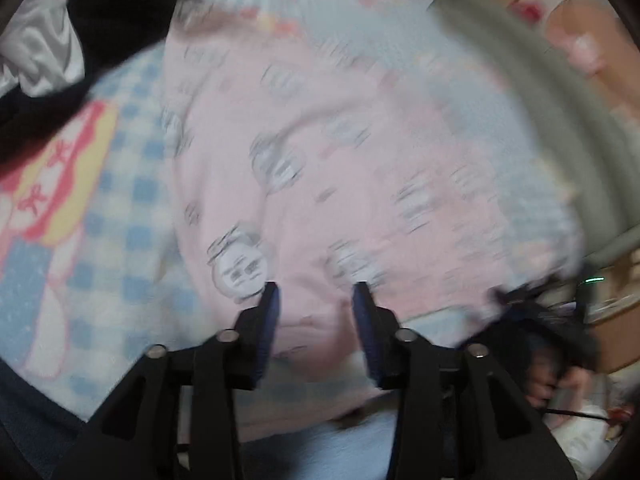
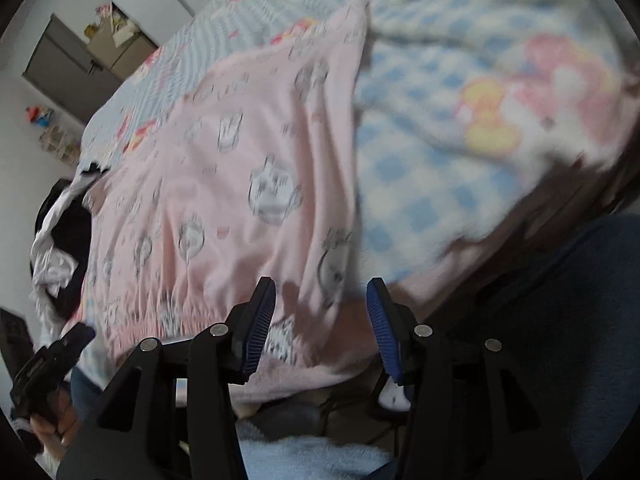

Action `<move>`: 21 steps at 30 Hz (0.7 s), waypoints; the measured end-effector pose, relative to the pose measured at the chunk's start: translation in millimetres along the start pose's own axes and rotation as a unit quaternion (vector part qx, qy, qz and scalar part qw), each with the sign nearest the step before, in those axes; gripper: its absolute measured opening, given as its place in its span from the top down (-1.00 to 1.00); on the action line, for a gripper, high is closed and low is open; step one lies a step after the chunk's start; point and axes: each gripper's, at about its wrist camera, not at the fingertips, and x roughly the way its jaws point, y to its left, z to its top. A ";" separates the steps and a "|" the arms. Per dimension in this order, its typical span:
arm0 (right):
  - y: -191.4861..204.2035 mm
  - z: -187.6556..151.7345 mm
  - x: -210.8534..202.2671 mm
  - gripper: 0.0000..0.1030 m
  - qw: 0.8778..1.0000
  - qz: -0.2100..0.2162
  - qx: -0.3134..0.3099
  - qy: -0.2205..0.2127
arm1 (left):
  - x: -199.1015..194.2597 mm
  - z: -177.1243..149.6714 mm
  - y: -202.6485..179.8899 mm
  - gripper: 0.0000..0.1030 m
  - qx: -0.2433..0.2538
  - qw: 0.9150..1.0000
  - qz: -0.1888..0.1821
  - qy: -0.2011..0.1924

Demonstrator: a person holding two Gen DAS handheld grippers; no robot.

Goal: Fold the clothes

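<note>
Both tools, left tool (image 1: pixel 316 292) and right tool (image 2: pixel 322 292), gape apart gripping nothing above the pink garment (image 1: pixel 320 160) lying spread on the checked blanket (image 1: pixel 132 200) of the bed; probably between folds, next needs hem grips.

Garment (image 1: pixel 340 168) flat on blanket (image 1: pixel 132 184), clothes heap (image 1: pixel 104 28) beyond its far corner.
</note>
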 end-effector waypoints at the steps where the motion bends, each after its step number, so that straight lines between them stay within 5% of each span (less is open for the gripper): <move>1: 3.7 -1.8 2.7 0.06 1.000 -0.009 -0.008 0.003 | 8.6 -0.9 3.9 0.16 -0.005 1.000 0.020 0.017; 5: -7.4 -0.9 -10.5 0.06 0.998 -0.060 -0.011 -0.018 | -2.3 -4.4 15.4 0.15 -0.020 1.000 0.011 0.007; 9: -26.5 16.6 -26.3 0.08 0.998 -0.032 0.015 -0.050 | -13.1 0.9 11.0 0.16 -0.004 1.000 -0.008 -0.021; 14: -17.8 22.8 -13.8 0.21 0.999 -0.007 -0.001 -0.045 | -4.1 9.7 1.8 0.19 0.016 1.000 0.020 -0.013; 21: -21.2 34.6 -1.5 0.67 0.999 -0.008 -0.009 -0.038 | 8.6 22.1 -11.1 0.15 0.044 0.997 0.059 -0.001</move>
